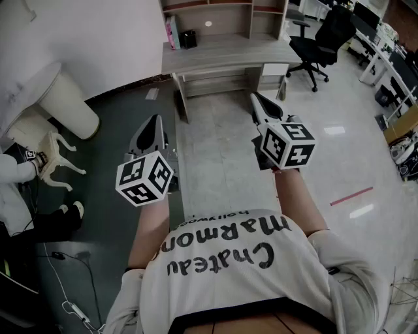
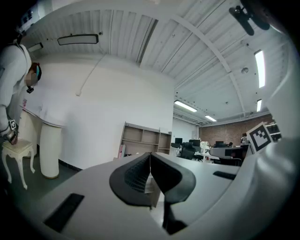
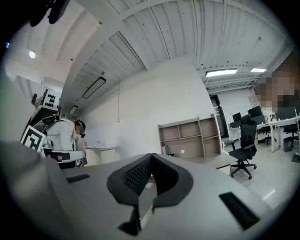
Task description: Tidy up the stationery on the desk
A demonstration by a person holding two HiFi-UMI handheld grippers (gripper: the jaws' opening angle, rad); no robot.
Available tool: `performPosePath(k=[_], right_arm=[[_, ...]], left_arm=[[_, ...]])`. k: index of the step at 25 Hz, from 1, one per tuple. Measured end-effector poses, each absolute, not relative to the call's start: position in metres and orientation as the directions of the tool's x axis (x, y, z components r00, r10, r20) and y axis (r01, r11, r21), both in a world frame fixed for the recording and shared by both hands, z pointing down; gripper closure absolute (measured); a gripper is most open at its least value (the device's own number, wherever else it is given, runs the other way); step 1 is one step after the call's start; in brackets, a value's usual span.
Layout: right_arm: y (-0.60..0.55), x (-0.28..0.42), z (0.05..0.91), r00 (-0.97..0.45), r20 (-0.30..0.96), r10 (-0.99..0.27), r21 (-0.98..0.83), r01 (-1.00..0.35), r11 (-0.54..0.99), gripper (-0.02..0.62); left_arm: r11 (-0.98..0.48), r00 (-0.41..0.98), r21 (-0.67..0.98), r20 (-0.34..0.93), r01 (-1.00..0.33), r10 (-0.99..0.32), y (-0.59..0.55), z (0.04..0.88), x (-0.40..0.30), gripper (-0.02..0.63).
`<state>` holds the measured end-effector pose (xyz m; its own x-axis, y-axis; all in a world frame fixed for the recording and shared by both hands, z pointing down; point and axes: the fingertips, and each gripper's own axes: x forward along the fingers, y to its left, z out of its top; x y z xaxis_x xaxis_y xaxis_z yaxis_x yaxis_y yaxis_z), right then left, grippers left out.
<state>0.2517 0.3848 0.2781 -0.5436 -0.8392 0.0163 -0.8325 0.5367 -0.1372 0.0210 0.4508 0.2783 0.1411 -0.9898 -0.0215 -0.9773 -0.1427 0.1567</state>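
While the left gripper and right gripper are pressing empty jaws together, pink books are standing in the cut-off shelf ahead.

Desk: light wood, stands against the white wall, far ahead across the floor. An open shelf unit sits along the back of its top. Items on the desk, all at the left end under the shelves:
- pink books, upright, at the far left edge;
- small black item just right of them, type unclear;
- small white round item, further right, too small to identify.
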Motion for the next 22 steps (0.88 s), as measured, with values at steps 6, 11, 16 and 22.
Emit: performPosePath(k=[6, 11, 16, 22], right_arm=[[0.370, 0.260, 0.281, -0.540, 0.026, -0.841, -0.142, -0.835, 0.532, 0.586], [0.357, 0.267, 0.282, -0.547, 0.004, -0.837, -0.167, -0.826, 0.539, 0.584], [0.343, 0.276, 0.294, -0.558, 0.021, -0.829, -0.187, -0.817, 0.545, 0.584], [0.327, 0.287, 0.333, -0.557, 0.107, -0.824, -0.138, -0.829, 0.542, 0.584]], left_arm=[[-0.141, 0.140, 0.160, -0.016, -0.977, -0.990, 0.437, 0.278, 0.026, 0.589], [-0.133, 0.131, 0.172, -0.027, -0.976, -0.991, 0.427, 0.280, 0.032, 0.589], [-0.124, 0.120, 0.174, -0.030, -0.977, -0.992, 0.418, 0.289, 0.040, 0.589], [-0.103, 0.105, 0.182, 0.003, -0.978, -0.994, 0.401, 0.319, 0.043, 0.589]])
